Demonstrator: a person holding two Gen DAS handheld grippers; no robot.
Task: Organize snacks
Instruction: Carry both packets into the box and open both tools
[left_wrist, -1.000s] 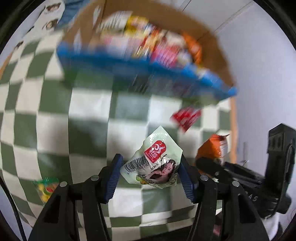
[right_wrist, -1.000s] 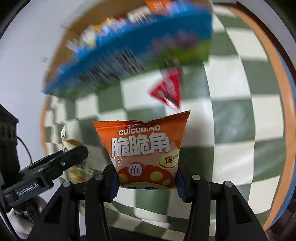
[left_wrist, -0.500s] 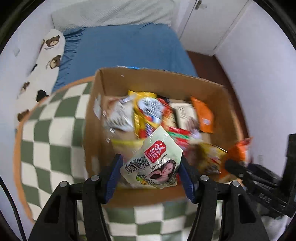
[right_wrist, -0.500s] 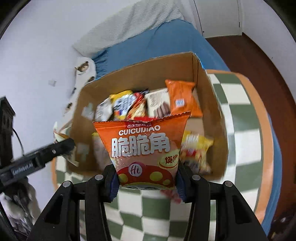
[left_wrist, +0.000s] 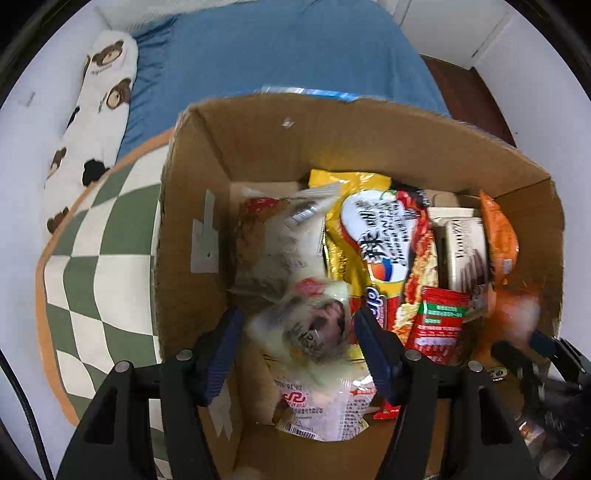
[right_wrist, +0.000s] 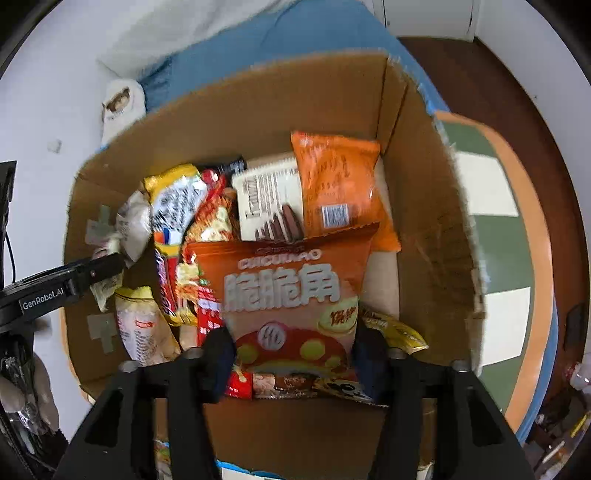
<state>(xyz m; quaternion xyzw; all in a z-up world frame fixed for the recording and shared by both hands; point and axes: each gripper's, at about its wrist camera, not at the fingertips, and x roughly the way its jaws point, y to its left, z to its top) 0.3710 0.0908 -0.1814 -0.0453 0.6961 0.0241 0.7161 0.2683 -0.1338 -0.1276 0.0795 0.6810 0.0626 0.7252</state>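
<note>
A cardboard box (left_wrist: 192, 206) holds several snack packets; it also shows in the right wrist view (right_wrist: 424, 206). My left gripper (left_wrist: 299, 332) is over the box, with the small green-white snack packet (left_wrist: 310, 325) blurred between its blue pads; I cannot tell whether the pads still grip it. My right gripper (right_wrist: 291, 350) is over the box with the orange chip bag (right_wrist: 288, 291) standing between its fingers, blurred, and I cannot tell whether they still grip it. The left gripper's finger shows at the left of the right wrist view (right_wrist: 74, 277).
The box sits on a green-and-white checkered table (left_wrist: 96, 266) with an orange edge. A blue bed (left_wrist: 280, 55) and a bear-print pillow (left_wrist: 96, 110) lie behind. In the box are a yellow noodle pack (left_wrist: 373, 243), a wafer box (right_wrist: 269, 199) and an orange packet (right_wrist: 336, 184).
Both grippers have moved closer over the open box. The green-white packet now looks blurred and shifted between the left pads; the orange bag sits lower over the box contents.
</note>
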